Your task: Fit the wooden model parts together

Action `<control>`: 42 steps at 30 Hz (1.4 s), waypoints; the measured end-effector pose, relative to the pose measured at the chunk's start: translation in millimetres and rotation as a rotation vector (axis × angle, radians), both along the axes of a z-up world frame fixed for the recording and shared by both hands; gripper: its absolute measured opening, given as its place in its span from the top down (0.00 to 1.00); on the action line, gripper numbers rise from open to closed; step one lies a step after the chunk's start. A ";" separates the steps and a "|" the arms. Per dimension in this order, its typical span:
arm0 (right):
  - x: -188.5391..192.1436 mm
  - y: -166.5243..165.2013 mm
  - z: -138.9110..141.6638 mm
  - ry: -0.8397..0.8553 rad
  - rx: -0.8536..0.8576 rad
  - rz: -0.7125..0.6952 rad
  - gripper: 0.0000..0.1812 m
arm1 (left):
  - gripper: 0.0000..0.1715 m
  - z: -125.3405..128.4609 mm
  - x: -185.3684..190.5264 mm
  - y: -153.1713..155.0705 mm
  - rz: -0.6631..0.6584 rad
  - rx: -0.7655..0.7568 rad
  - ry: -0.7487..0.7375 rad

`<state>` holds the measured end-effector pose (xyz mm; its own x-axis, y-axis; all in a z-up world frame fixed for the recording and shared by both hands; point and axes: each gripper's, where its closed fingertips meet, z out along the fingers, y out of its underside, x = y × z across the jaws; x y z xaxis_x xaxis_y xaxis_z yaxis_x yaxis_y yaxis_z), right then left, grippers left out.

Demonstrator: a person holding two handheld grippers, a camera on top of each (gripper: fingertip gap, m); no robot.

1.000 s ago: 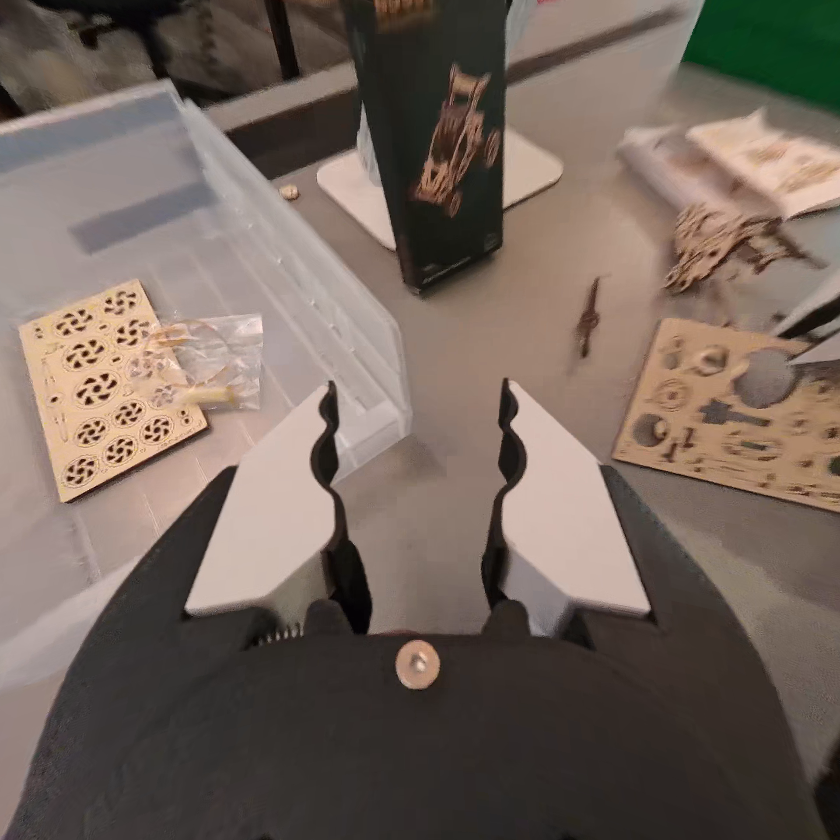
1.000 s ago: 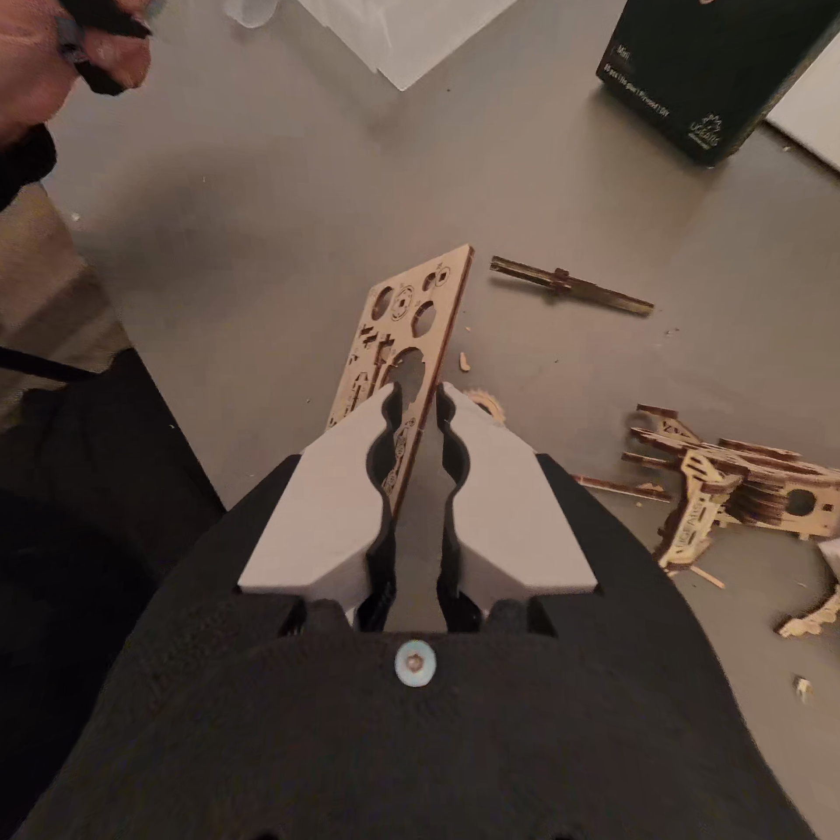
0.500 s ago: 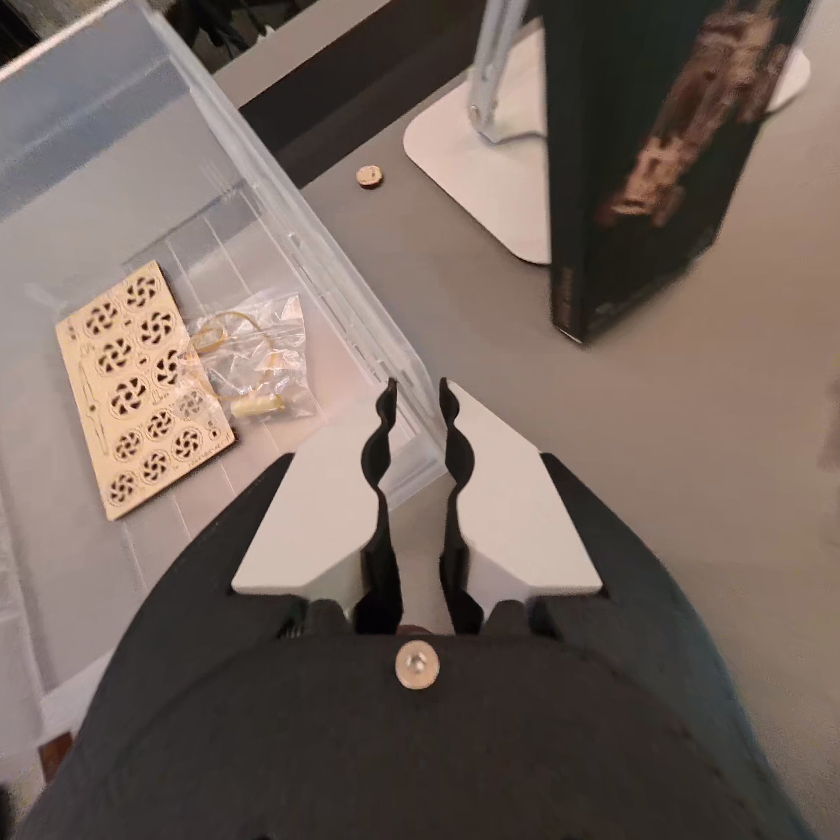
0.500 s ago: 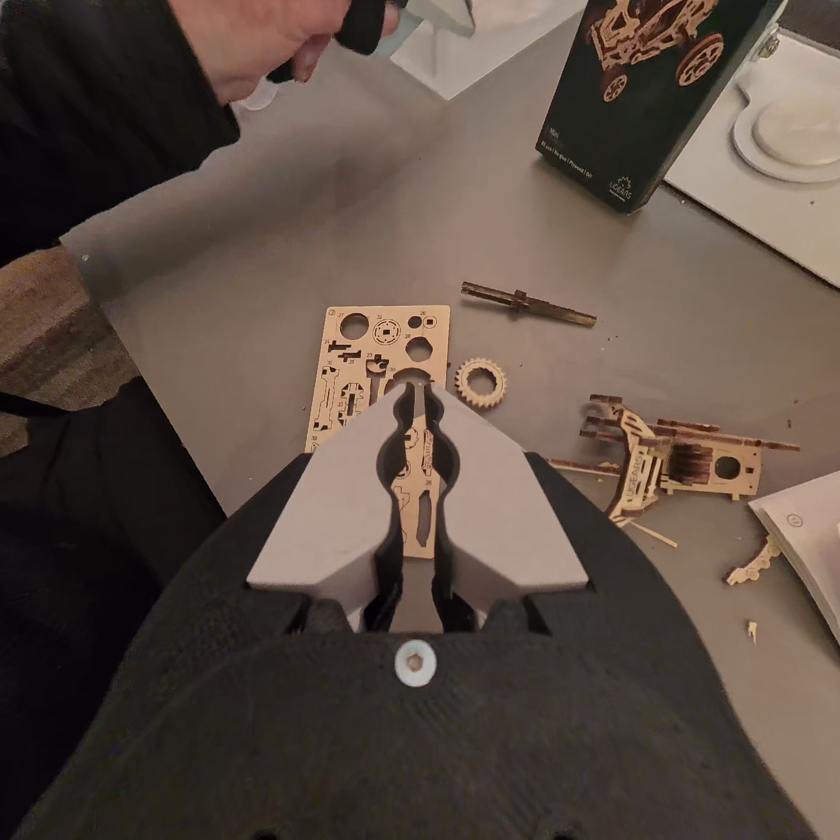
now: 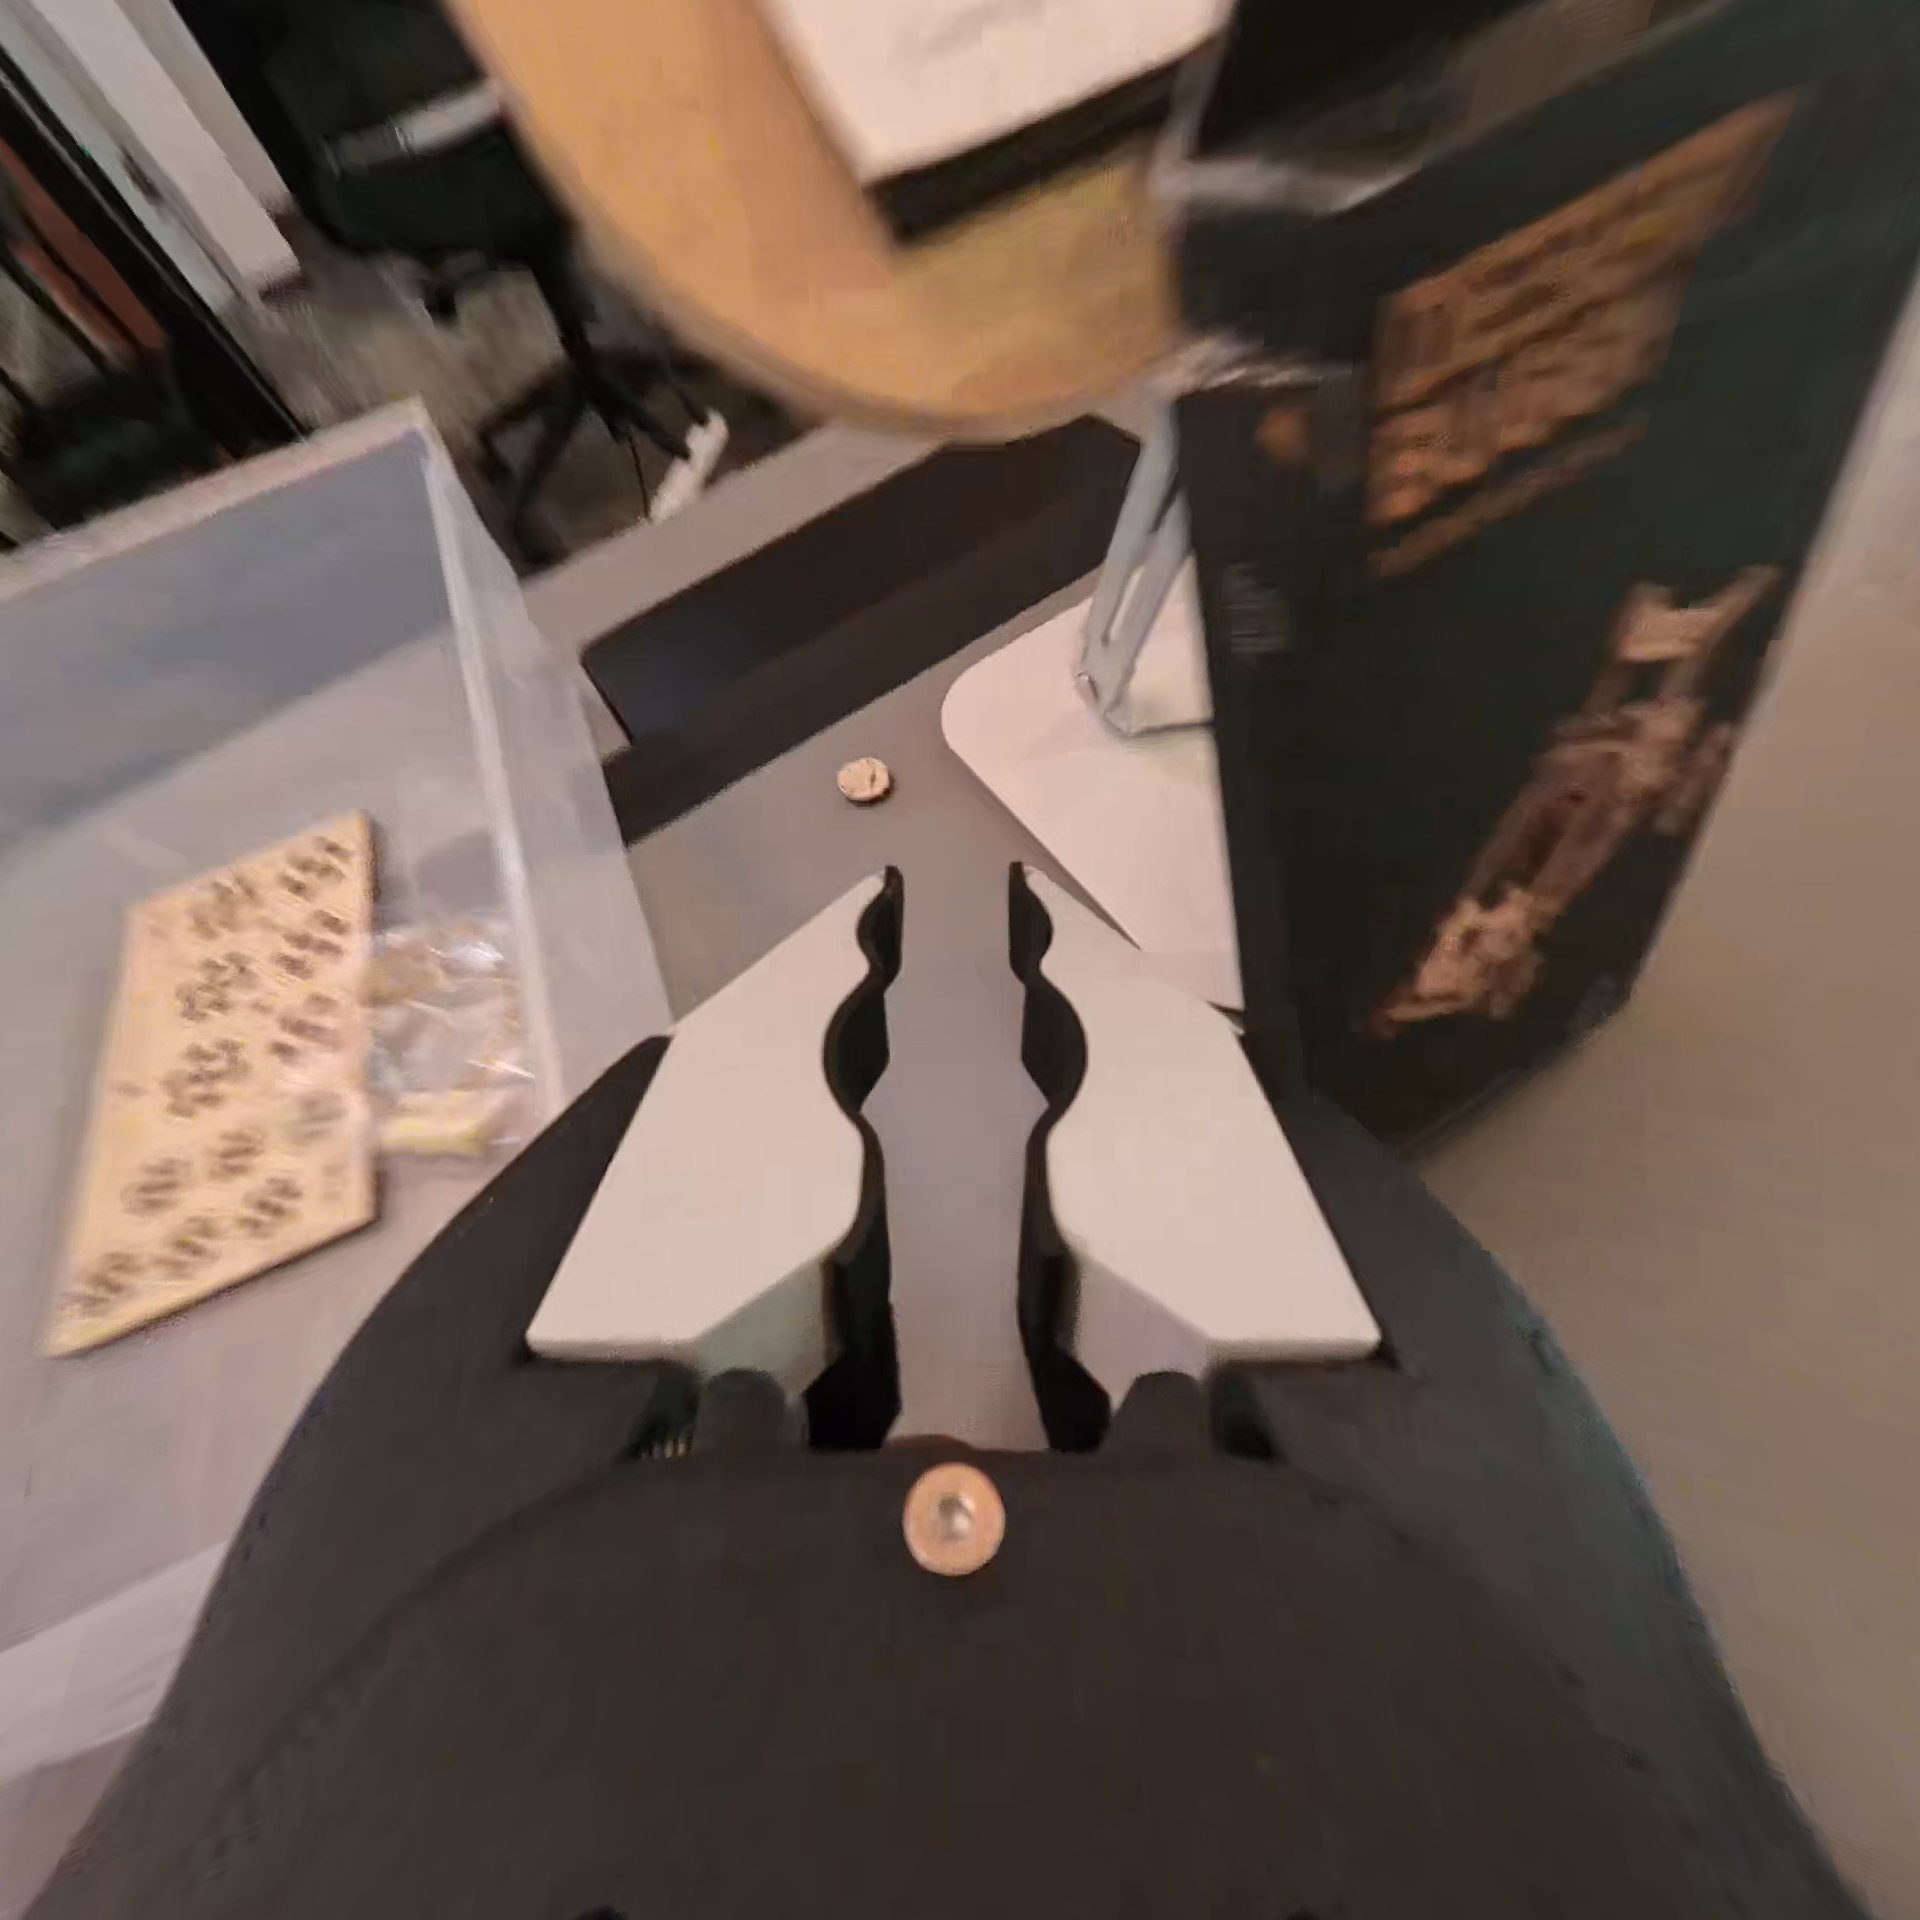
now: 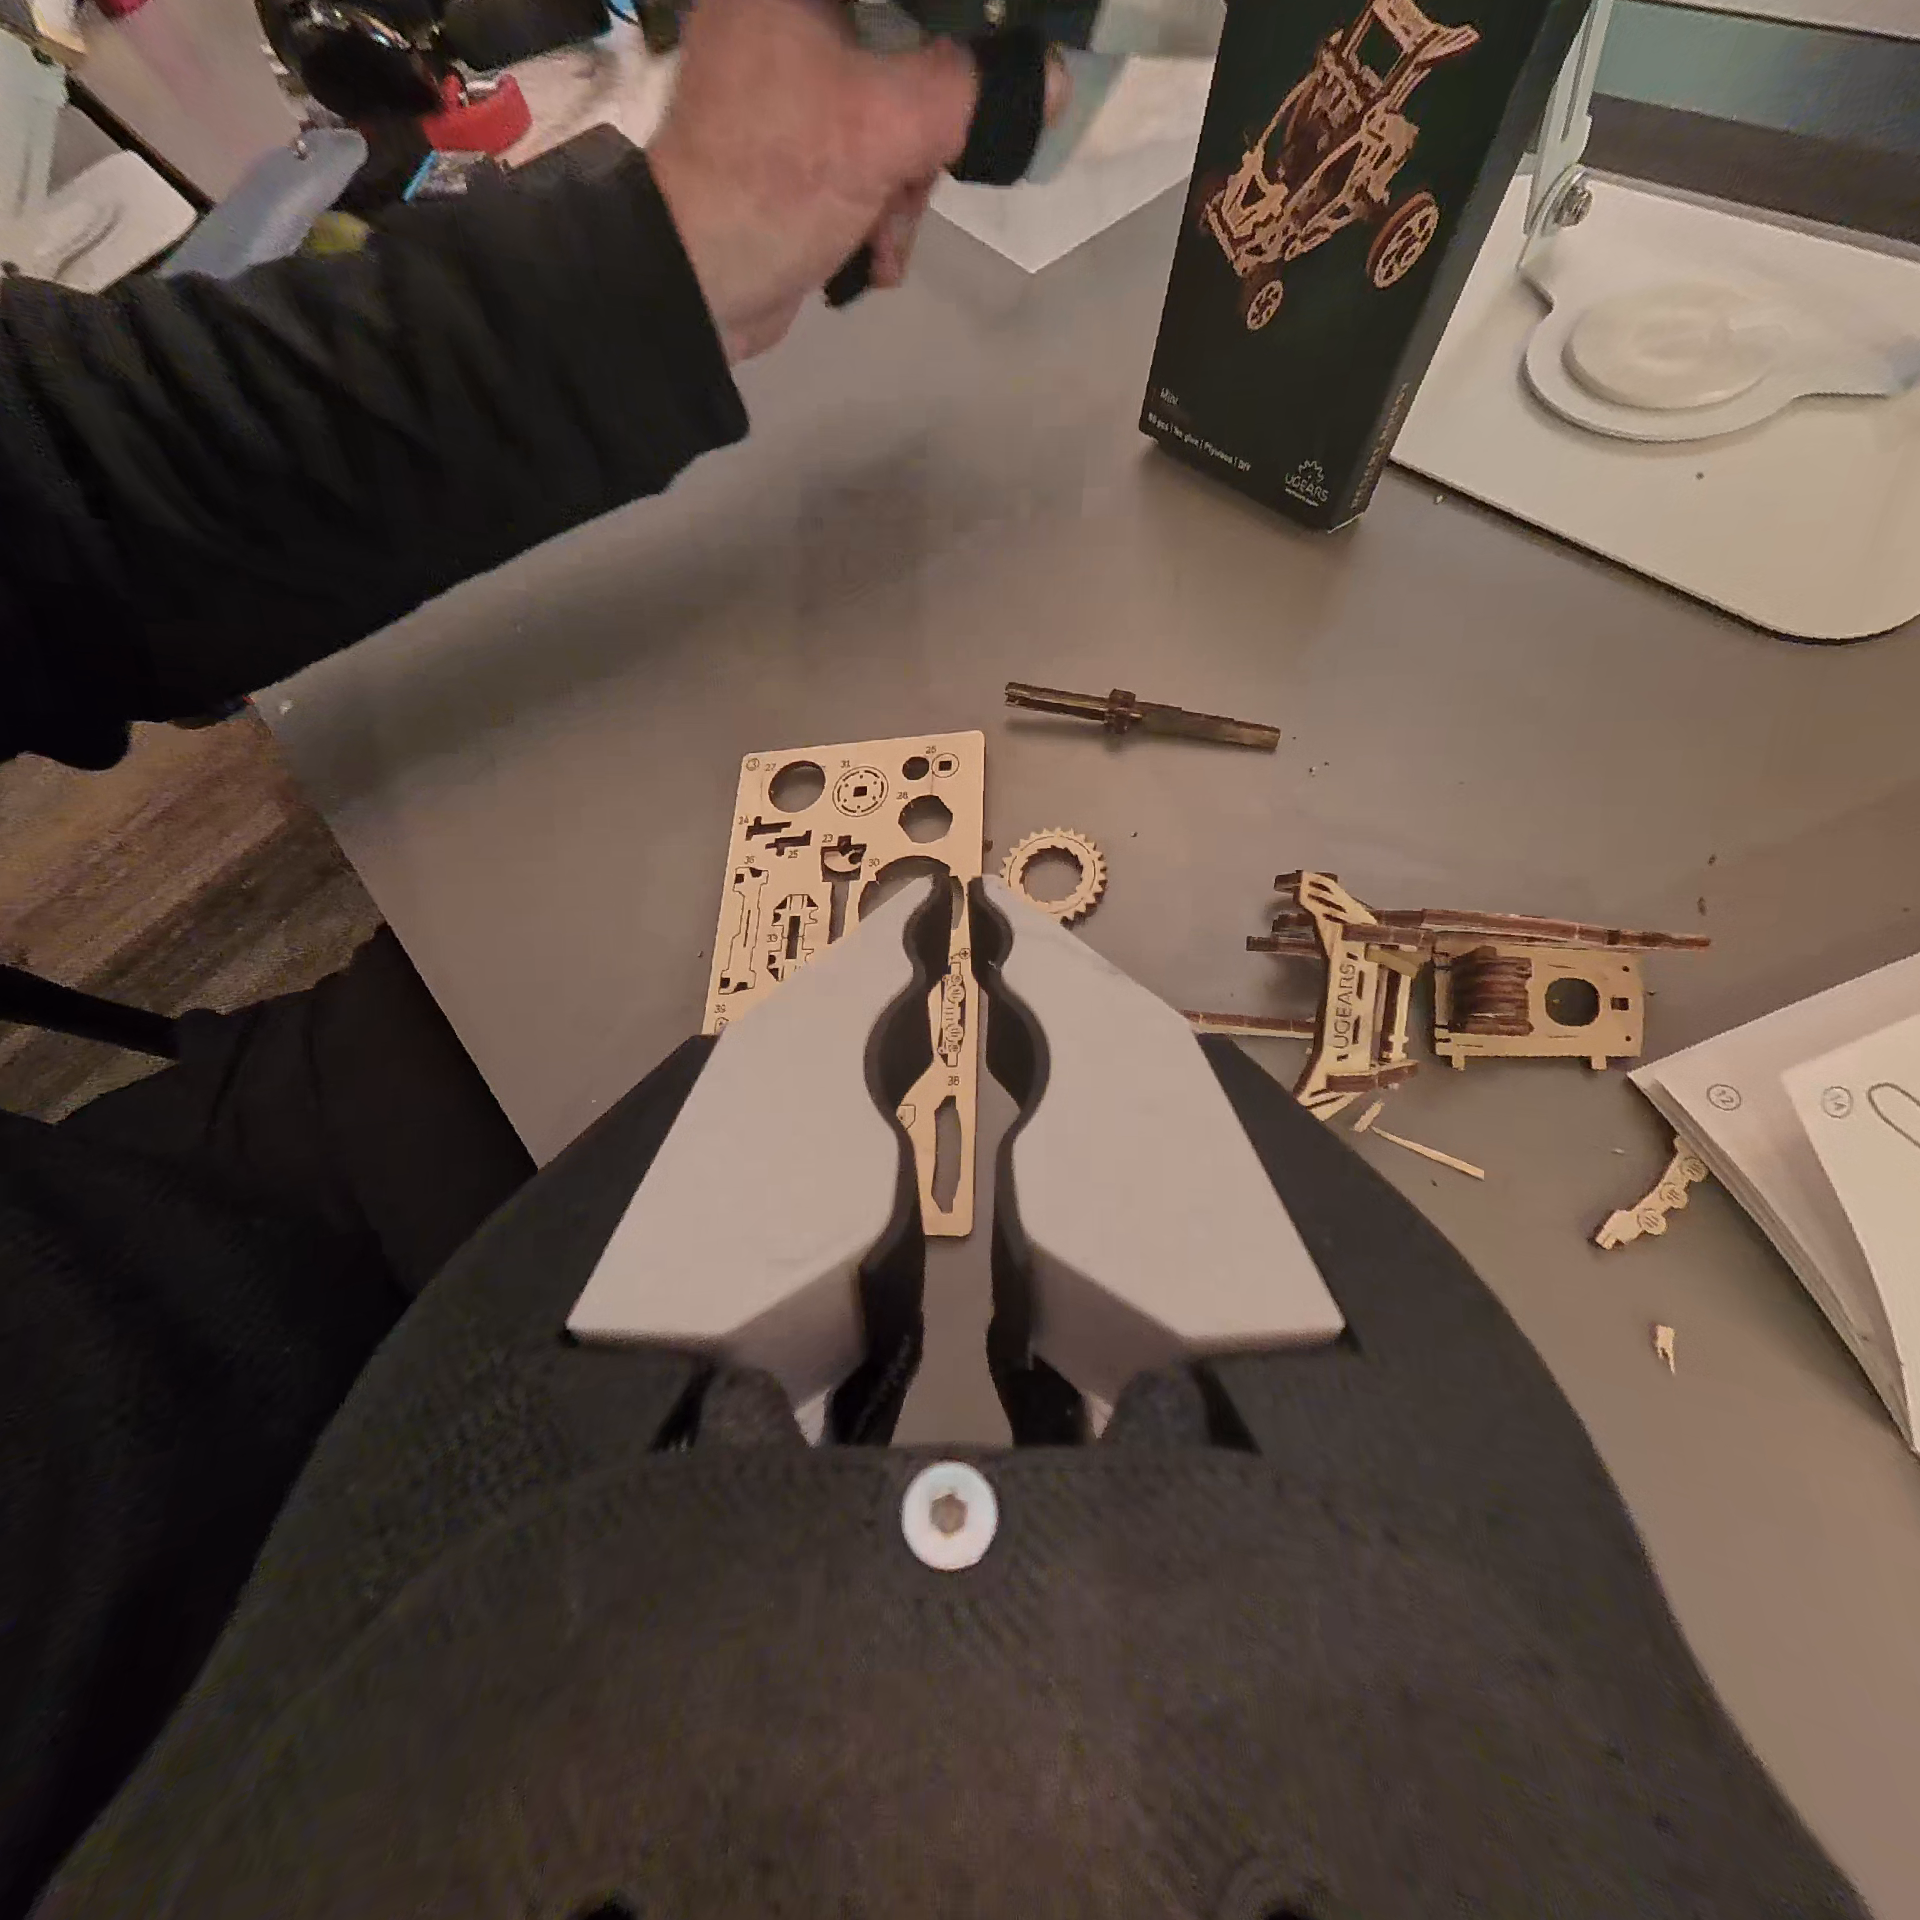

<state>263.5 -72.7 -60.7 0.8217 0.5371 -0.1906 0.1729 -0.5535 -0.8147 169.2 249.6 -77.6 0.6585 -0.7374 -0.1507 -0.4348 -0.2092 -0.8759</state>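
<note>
In the right wrist view, a punched wooden parts sheet point(image 6: 831, 862) lies flat on the grey table point(image 6: 1351, 665). My right gripper point(image 6: 961, 891) hovers over it, shut and empty. A wooden gear point(image 6: 1055, 873) lies beside the sheet, a dark axle rod point(image 6: 1138, 717) behind it, and a part-built wooden model point(image 6: 1455, 987) to the right. My left gripper point(image 5: 956, 878) is narrowly open and empty, pointing at a small wooden disc point(image 5: 864, 779). A second wooden sheet point(image 5: 229, 1081) and a plastic bag point(image 5: 447, 1029) lie in a clear bin point(image 5: 499, 644).
The dark kit box point(image 6: 1330, 260) stands at the back and shows close on the right in the left wrist view point(image 5: 1507, 623). A white stand base point(image 6: 1714, 416) sits behind it. A paper booklet point(image 6: 1818, 1143) and a small curved part point(image 6: 1652, 1205) lie right. A person's hand point(image 6: 821, 177) and dark sleeve point(image 6: 312, 468) reach across. Spacing between my two grippers at the tips: around 35 centimetres. Measured from the fingertips, the small wooden disc point(image 5: 864, 779) is 15 centimetres or so from the left gripper and 45 centimetres from the right. My left tips are about 25 centimetres from the dark axle rod point(image 6: 1138, 717), my right tips only 15 centimetres.
My right gripper let go of the parts sheet, which went from tilted to flat, then shut and drew back. My left gripper narrowed and swung toward the disc and stand base.
</note>
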 end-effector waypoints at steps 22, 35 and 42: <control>1.1 -8.0 8.8 0.079 0.007 0.024 1.00 | 0.52 -57.2 51.4 72.5 -0.019 0.002 0.153; -0.8 -12.8 3.8 0.121 -0.023 0.043 1.00 | 0.50 -62.3 40.0 74.0 -0.201 0.203 0.305; -2.6 -13.4 4.9 0.117 -0.022 0.047 1.00 | 0.70 -62.4 32.0 88.3 -0.106 0.062 0.217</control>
